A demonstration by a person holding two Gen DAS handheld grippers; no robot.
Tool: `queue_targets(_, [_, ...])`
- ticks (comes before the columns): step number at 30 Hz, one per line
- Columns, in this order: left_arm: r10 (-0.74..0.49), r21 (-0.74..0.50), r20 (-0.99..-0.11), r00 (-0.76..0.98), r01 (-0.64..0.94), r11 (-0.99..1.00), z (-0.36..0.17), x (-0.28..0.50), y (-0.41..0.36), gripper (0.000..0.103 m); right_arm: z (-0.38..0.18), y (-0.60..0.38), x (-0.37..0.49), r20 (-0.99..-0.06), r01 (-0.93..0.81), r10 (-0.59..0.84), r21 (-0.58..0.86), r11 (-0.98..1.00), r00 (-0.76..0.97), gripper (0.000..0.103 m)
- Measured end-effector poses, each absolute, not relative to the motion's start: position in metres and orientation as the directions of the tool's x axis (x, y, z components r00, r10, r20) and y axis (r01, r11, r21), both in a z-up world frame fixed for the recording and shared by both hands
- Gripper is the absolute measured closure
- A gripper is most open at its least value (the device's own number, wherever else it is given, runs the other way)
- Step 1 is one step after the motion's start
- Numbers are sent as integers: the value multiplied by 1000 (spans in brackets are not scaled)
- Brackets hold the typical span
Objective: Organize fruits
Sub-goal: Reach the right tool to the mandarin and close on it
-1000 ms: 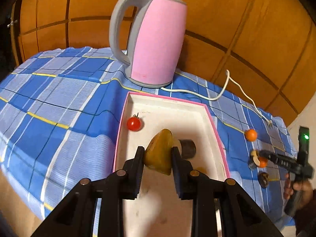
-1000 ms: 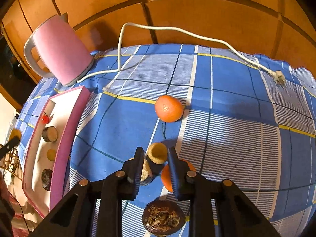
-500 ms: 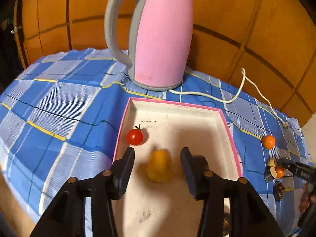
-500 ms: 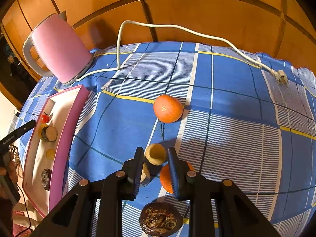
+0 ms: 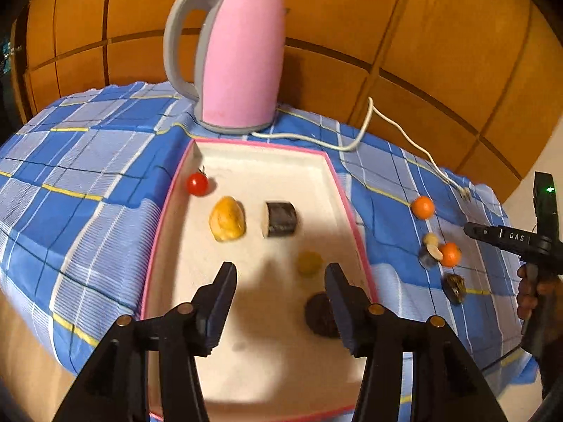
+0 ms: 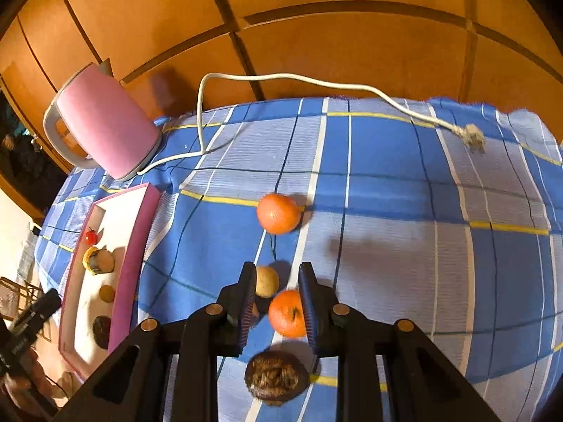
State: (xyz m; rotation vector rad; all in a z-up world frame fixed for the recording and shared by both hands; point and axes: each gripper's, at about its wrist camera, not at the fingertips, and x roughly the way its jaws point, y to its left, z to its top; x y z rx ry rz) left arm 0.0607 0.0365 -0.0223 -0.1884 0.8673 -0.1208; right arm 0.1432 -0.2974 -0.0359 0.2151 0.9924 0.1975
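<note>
Pink-rimmed and white inside, the tray [image 5: 346, 190] fills the middle of our left wrist view. At its upper left a cherry tomato [image 5: 197, 183] sits against the wall, then to the right a yellow fruit [image 5: 227, 218] and just beside it a dark cut cylinder [image 5: 280, 219]. Lower and further right lie a small yellowish fruit [image 5: 309, 263] and a dark round fruit [image 5: 318, 314]. Our left gripper [image 5: 279, 302] hangs over the tray at the lower centre, its jaws opening with nothing between them. Above the tray stands a pink kettle [image 5: 242, 59] on the blue checked cloth [image 5: 70, 161]. In the right wrist view, we see an orange [image 6: 278, 213] at centre, alone on the cloth. Below it our right gripper [image 6: 276, 302] stands narrow, closed down, empty; a pale round fruit [image 6: 266, 281] and a second orange [image 6: 286, 313] show in the gap, lying on the cloth beneath, and a dark wrinkled fruit [image 6: 276, 376] lies at the bottom centre
</note>
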Motion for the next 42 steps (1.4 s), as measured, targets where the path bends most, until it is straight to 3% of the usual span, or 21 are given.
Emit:
queue_targets(8, [-202,-218,-743,639,54,974,-21,46,26,50,-42,-309,115,-803,-54,284,301,952,524,78])
queue_targets(10, [-201,-214,-742,639,59,975,-20,43,24,50,-51,-308,114,-820,-50,283,298,953,498,71])
queue_targets(17, [-184,-189,-747,638,61,980,-19,34,25,50,-66,-291,128,-844,-59,238,239,969,481,64])
queue_targets(19, [-167,-172,-749,641,55,984,-20,33,25,47,-69,-287,133,-853,-54,196,194,979,484,58])
queue_targets(27, [-167,-165,-753,637,63,984,-20,34,22,46,-72,-286,142,-866,-63,132,116,991,483,57])
queue_targets(31, [-165,-169,-755,635,55,984,-22,35,25,46,-76,-286,142,-870,-61,115,98,993,479,63])
queue_targets(42, [-140,-167,-743,654,21,986,-17,31,40,46,-76,-282,139,-864,-79,85,53,995,496,66])
